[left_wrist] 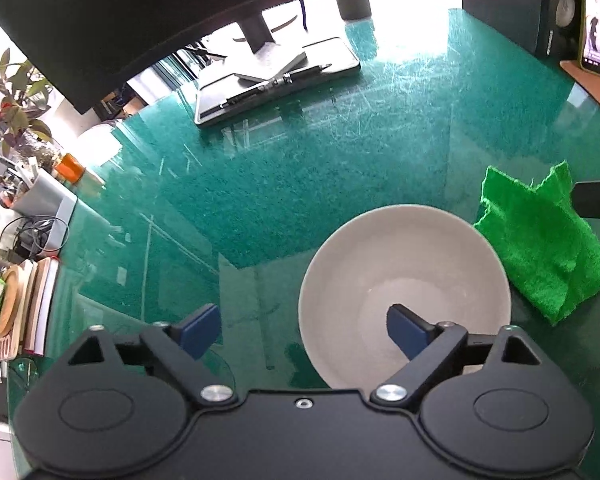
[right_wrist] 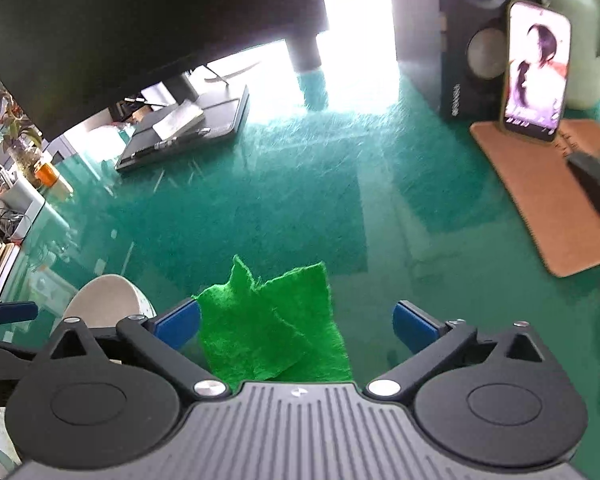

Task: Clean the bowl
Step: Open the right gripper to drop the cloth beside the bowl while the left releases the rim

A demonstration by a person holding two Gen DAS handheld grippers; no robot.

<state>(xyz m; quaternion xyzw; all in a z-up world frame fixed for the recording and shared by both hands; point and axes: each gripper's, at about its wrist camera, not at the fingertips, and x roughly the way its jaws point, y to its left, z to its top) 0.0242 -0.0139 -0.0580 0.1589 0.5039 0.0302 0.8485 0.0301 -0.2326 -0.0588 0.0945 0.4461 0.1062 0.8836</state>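
The left wrist view alone looks into the round pale grey bowl (left_wrist: 404, 292), which appears empty; the left gripper (left_wrist: 304, 330) has its jaws spread wide, one blue finger over the bowl's inside, the other outside its rim, neither visibly pressing on it. The right wrist view shows the right gripper (right_wrist: 296, 326) with jaws wide apart, the crumpled bright green cloth (right_wrist: 274, 328) lying loose between them on the green glass-topped table (right_wrist: 300, 208), just beside the bowl. Farther off stand a lit phone (right_wrist: 536, 70) on a tan mat (right_wrist: 556, 196), a black speaker (right_wrist: 472, 36) and a dark monitor (right_wrist: 140, 32).
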